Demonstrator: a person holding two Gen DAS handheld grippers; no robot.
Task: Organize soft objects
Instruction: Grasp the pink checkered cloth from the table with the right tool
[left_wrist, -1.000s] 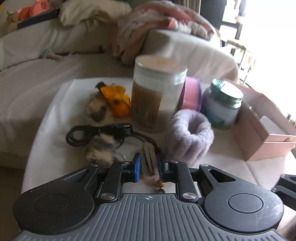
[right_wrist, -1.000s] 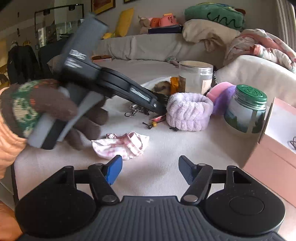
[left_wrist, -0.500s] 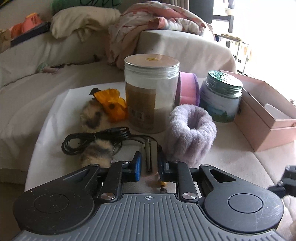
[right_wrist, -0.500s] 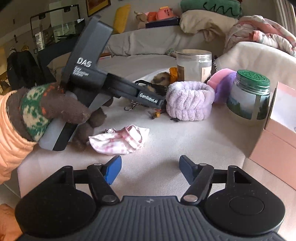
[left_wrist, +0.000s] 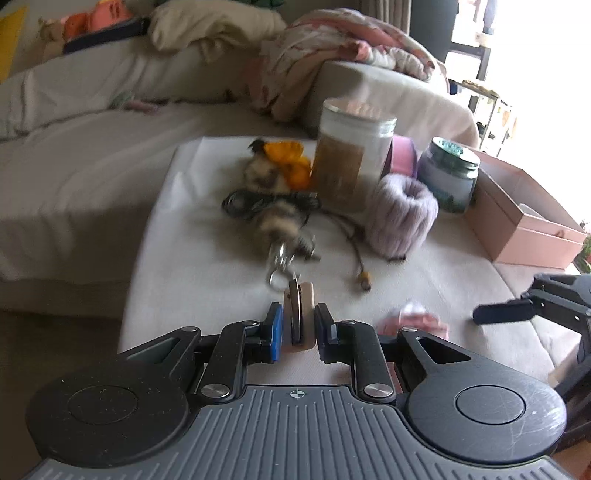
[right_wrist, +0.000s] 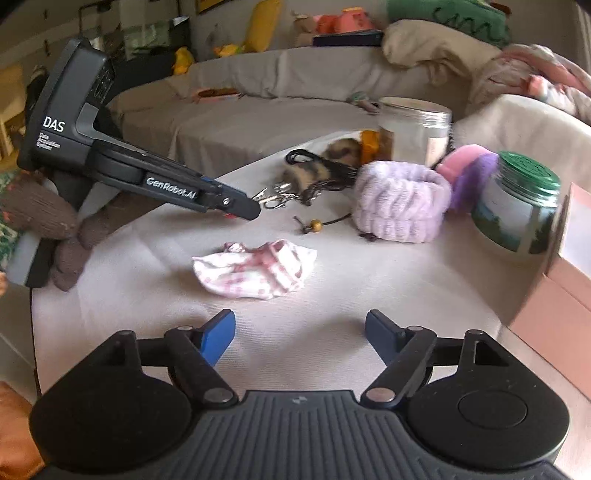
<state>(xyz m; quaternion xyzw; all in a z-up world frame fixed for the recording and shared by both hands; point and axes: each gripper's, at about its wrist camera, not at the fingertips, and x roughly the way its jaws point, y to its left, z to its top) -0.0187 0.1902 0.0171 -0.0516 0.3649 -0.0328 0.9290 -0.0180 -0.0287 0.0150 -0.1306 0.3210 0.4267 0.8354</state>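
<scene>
My left gripper (left_wrist: 297, 317) is shut on a flat tan tag (left_wrist: 298, 312). A metal clasp (left_wrist: 279, 264) runs from the tag to a furry striped keychain (left_wrist: 280, 218) on the white table cover. The right wrist view shows the left gripper (right_wrist: 255, 211) low over the table, clasp (right_wrist: 275, 197) at its tip. A pink-and-white cloth (right_wrist: 255, 269) lies crumpled just ahead of my right gripper (right_wrist: 299, 325). Its jaws are opening with nothing between them. A lavender fuzzy band (right_wrist: 400, 201) stands behind the cloth.
A tall jar (left_wrist: 351, 162), a green-lidded jar (right_wrist: 517, 210) and a pink puff (right_wrist: 461, 162) stand at the back. An open pink box (left_wrist: 517, 221) is at the right. A black cable (left_wrist: 251, 199), a beaded cord (right_wrist: 316, 224), the sofa (left_wrist: 74, 166) behind.
My left gripper has pulled back toward the table's front, drawing the tag, clasp and furry keychain with it. My right gripper's fingers have spread wider.
</scene>
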